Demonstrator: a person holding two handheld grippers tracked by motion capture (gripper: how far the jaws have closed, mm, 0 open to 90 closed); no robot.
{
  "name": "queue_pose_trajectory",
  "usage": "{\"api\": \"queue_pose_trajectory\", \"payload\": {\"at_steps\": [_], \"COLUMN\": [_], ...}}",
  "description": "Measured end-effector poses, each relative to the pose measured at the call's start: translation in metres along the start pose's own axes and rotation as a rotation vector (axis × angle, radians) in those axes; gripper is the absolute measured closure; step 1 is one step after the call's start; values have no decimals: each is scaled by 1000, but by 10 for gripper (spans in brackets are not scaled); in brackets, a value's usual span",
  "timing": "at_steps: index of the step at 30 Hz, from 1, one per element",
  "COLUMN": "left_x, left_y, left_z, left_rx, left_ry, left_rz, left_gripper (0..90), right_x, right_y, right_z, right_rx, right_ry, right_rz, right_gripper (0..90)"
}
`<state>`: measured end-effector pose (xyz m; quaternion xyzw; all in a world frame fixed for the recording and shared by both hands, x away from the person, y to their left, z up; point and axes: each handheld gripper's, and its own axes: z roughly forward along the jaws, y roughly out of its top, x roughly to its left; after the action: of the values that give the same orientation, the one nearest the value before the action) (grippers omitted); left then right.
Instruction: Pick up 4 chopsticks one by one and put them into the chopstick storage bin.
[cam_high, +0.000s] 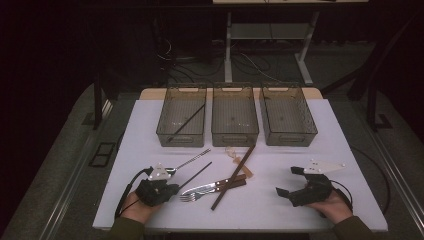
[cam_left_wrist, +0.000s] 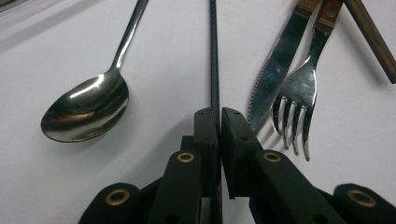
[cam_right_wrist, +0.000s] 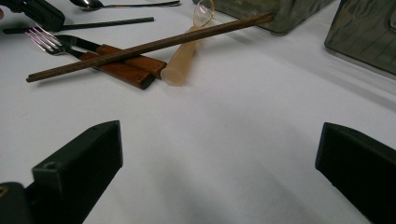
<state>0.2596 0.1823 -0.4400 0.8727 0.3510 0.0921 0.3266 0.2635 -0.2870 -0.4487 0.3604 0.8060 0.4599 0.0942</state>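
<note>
High view: on a matte white table (cam_high: 300, 210), the left gripper (cam_high: 172, 189), at 7 o'clock, has its jaws pressed together on the near end of a thin black chopstick (cam_high: 196, 175) that runs toward 1 o'clock. The right gripper (cam_high: 288, 182), at 5 o'clock, rests with jaws wide apart and nothing between them. Three smoky translucent bins stand in a row at 12 o'clock; the left bin (cam_high: 165, 120) holds another dark chopstick (cam_high: 186, 123). At the centre lie a steel knife (cam_high: 210, 188) and fork (cam_high: 192, 197), both with reddish wooden handles, crossed by a long brown wooden chopstick (cam_high: 233, 176).

Left gripper view: the two blocky black jaws clamp the slim, ridged black chopstick (cam_left_wrist: 214, 70), which runs straight to 12 o'clock. A glossy, rounded metal spoon (cam_left_wrist: 88, 105) lies at 9 o'clock; the serrated knife (cam_left_wrist: 275, 74) and four-tined fork (cam_left_wrist: 299, 93) sit at 2 o'clock, touching.

Right gripper view: its jaws rise far apart at 7 and 4 o'clock over bare tabletop. Toward 11 o'clock, the brown chopstick (cam_right_wrist: 149, 45) lies across the wooden handles and a pale, translucent plastic spoon (cam_right_wrist: 187, 58).
</note>
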Motion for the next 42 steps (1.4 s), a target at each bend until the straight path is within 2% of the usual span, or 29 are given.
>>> {"api": "queue_pose_trajectory", "payload": {"at_steps": [5,9,12,17,24,32,36,42], "left_x": [-1,0,0,1,2,5,6,7], "left_y": [2,2,3,4,6,10,12,16], "left_z": [0,-1,-1,-5,-7,-13,-14,-17], "left_rx": [13,13,14,-13,-21,-75,-94,-124], "left_ry": [9,-8,-16,-14,-20,-37,-36,-42], "left_rz": [14,0,6,-6,-3,-46,-39,-53], "left_gripper": [852,853,853,853,853,853,853,853], "right_x": [0,0,0,0,0,0,-1,-1], "right_y": [0,0,0,0,0,0,0,0], "right_z": [0,0,0,0,0,0,0,0], "right_rx": [-1,-2,1,2,2,3,3,4], "right_ry": [1,1,1,0,1,0,0,0], "right_rz": [-1,0,-2,-1,0,-1,0,1], "right_gripper": [7,7,7,7,7,7,7,7]}}
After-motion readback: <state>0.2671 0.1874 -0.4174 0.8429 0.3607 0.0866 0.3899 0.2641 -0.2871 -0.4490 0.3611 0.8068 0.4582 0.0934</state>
